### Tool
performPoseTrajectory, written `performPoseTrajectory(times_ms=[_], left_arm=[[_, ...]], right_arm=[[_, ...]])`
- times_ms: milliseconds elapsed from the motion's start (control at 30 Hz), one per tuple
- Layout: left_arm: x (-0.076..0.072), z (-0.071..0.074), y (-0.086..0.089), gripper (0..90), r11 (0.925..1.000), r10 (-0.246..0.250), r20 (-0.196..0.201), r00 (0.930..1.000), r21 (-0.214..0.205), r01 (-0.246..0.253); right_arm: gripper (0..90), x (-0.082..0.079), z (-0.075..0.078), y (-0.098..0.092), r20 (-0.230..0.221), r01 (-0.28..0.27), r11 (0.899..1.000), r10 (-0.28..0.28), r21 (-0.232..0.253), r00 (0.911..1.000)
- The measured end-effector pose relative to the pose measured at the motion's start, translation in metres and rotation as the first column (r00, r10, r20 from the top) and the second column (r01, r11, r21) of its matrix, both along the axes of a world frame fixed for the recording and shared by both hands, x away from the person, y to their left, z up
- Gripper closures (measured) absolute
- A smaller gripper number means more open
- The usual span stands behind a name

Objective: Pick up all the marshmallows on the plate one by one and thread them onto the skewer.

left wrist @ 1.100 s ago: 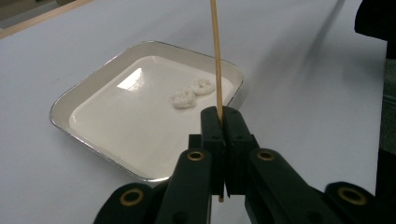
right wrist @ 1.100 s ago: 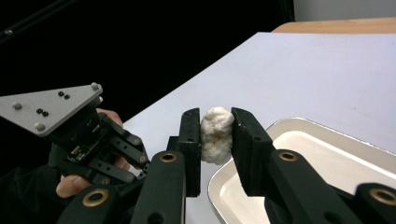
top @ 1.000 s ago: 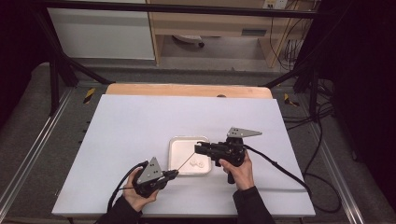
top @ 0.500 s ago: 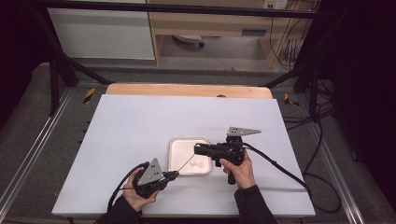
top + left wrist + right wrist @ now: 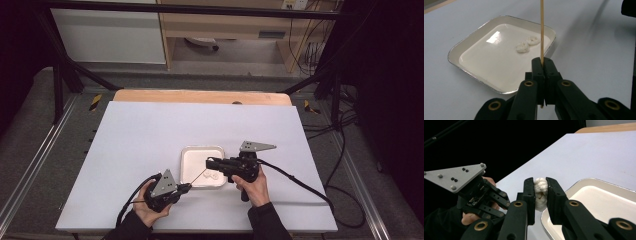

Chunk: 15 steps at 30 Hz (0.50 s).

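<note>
White table (image 5: 150, 140) w/ square white tray (image 5: 187, 162) on it.

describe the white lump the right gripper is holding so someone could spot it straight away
On the white table sits a square white tray near the front edge. At the tray's right side the right gripper pinches a soft white lump between its jaws. The two similar pieces lie loose in the tray; this one is held above it.
</note>
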<state>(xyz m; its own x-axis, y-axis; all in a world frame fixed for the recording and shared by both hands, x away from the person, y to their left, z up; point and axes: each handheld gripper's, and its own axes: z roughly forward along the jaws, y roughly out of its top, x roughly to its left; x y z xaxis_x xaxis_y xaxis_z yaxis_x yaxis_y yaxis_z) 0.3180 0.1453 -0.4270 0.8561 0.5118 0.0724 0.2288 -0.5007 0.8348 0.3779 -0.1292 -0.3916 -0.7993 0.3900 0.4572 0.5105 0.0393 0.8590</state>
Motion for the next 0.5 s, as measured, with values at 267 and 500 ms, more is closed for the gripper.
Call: performPoseTrajectory(times_ms=[267, 500], left_arm=[[-0.0022, 0.0016, -0.0026, 89.1, 0.9996, 0.005, -0.011, 0.9999, -0.028, -0.006], [-0.0016, -0.0018, -0.0080, 89.1, 0.9994, 0.014, -0.030, 0.9994, -0.032, -0.015]], right_arm=[[79.0, -0.0025, -0.0005, 0.0025, -0.002, -0.002, 0.999, 0.002, 0.035, 1.0000], [79.2, -0.0054, -0.0066, 0.0089, 0.017, 0.009, 0.999, -0.010, 0.052, 0.9998]])
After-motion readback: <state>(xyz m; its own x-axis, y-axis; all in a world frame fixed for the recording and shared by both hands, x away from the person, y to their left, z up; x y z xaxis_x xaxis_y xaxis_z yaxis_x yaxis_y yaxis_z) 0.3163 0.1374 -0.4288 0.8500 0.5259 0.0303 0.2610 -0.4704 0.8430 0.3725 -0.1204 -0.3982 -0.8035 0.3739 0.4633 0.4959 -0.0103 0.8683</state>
